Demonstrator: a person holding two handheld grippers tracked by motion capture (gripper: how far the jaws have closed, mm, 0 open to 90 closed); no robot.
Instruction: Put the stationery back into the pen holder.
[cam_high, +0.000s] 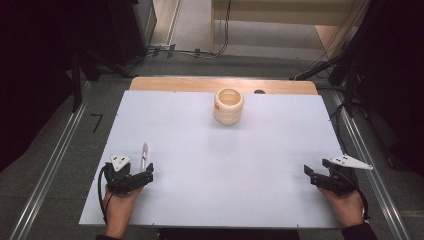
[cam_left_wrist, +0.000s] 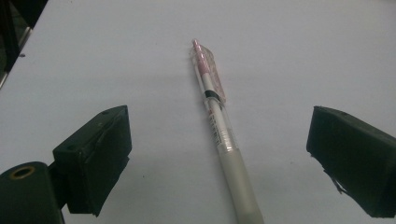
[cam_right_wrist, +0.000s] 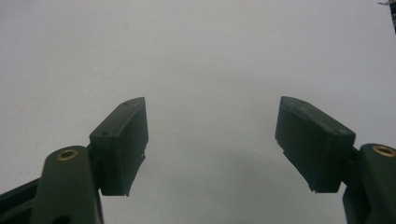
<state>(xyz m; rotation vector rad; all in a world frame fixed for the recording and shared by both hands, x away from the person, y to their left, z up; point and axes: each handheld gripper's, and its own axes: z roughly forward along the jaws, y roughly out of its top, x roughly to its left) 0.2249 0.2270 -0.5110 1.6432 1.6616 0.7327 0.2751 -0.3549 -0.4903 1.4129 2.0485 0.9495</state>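
Left tongs (cam_left_wrist: 219, 140) spread around pen (cam_left_wrist: 219, 126), white table (cam_high: 225, 160)

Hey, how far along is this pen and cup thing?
Nothing looks done yet: the pen lies flat on the table, and the cup stands apart at the far side. In hand: the left tongs straddle the pen, open. The right tongs are open, idle. Gripping and moving remain.

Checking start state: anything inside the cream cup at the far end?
The cream cup stands upright; the high view shows a pale inner wall below its rim and nothing poking out. Its bottom is hidden by the near wall.
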